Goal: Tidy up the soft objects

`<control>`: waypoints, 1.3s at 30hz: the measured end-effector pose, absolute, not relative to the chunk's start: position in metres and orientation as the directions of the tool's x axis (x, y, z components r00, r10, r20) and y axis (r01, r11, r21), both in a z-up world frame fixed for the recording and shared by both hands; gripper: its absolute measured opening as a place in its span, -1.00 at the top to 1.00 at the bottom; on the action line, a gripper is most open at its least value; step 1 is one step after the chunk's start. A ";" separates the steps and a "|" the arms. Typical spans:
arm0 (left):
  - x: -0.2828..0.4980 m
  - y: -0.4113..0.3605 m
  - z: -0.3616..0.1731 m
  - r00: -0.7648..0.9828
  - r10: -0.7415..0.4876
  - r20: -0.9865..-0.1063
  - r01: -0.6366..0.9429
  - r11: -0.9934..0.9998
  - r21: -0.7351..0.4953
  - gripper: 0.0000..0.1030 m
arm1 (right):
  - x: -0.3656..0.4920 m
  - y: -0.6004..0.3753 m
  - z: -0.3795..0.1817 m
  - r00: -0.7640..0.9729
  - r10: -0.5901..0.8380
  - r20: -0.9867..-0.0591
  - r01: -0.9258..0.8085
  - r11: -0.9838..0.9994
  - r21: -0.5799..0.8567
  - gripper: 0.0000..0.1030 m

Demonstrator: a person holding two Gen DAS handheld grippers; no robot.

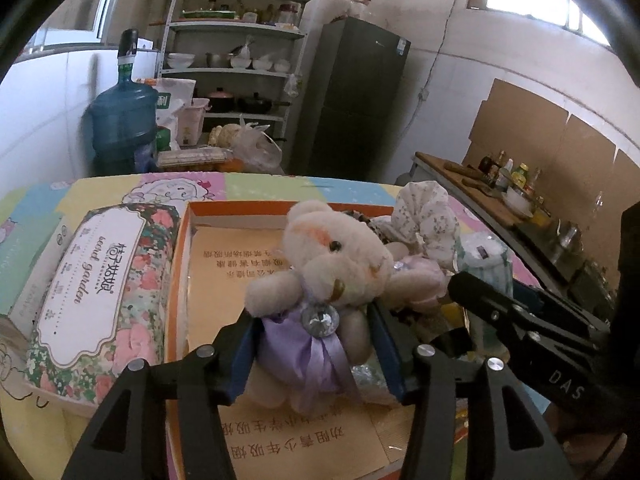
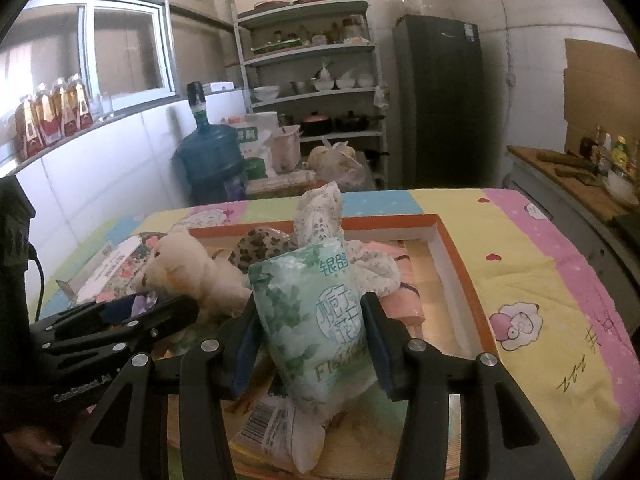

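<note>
A cream teddy bear (image 1: 332,256) in a purple dress stands upright over the orange-rimmed box (image 1: 180,280). My left gripper (image 1: 314,312) is shut on its body, both blue pads against the dress and leg. My right gripper (image 2: 310,300) is shut on a green-and-white floral tissue pack (image 2: 316,320), held upright above the same box (image 2: 460,264). Each gripper appears in the other's view: the right gripper (image 1: 472,280) just right of the bear, the left gripper (image 2: 120,316) at the left. In the box lie a floral cloth bundle (image 2: 320,212), a leopard-print piece (image 2: 264,244) and a pink item (image 2: 404,296).
A long flowered tissue pack (image 1: 100,292) lies left of the box on the patterned tablecloth (image 2: 540,280). Another barcoded pack (image 2: 272,424) sits under the held one. Behind the table stand a water jug (image 1: 120,124), a shelf rack (image 1: 240,60), a fridge (image 1: 356,100) and a counter with bottles (image 1: 500,184).
</note>
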State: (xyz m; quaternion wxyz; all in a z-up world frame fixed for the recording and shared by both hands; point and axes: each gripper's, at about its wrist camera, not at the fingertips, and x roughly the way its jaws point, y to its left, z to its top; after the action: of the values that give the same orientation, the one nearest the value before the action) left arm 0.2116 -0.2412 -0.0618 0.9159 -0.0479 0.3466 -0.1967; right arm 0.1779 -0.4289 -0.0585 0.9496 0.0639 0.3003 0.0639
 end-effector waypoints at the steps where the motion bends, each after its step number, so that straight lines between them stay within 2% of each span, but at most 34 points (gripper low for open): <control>1: 0.211 -0.241 -0.061 0.684 -0.393 -0.615 0.329 0.918 -0.221 -0.08 | 0.178 -0.430 -0.059 0.811 0.160 -0.562 -0.081 0.983 0.162 0.01; 4: 0.206 -0.243 -0.060 0.696 -0.386 -0.606 0.331 0.921 -0.207 -0.17 | 0.176 -0.430 -0.060 0.810 0.164 -0.563 -0.078 0.982 0.173 -0.06; 8: 0.198 -0.243 -0.055 0.723 -0.372 -0.583 0.328 0.926 -0.185 -0.63 | 0.175 -0.431 -0.059 0.811 0.167 -0.561 -0.079 0.981 0.179 -0.15; 17: 0.190 -0.234 -0.047 0.740 -0.376 -0.557 0.325 0.926 -0.193 -0.64 | 0.165 -0.431 -0.051 0.827 0.171 -0.536 -0.077 0.978 0.193 -0.21; 21: 0.183 -0.229 -0.040 0.752 -0.380 -0.538 0.329 0.925 -0.192 -0.64 | 0.158 -0.431 -0.045 0.840 0.170 -0.516 -0.075 0.977 0.199 -0.32; 39: 0.154 -0.211 -0.017 0.798 -0.355 -0.486 0.317 0.934 -0.162 -0.64 | 0.126 -0.419 -0.023 0.871 0.140 -0.470 -0.046 0.978 0.205 -0.33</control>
State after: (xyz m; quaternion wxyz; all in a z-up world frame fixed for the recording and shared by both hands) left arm 0.1537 -0.2112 -0.0171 0.9475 -0.0361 0.2634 -0.1774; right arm 0.1258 -0.4189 -0.0233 0.9627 0.0939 0.2491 0.0484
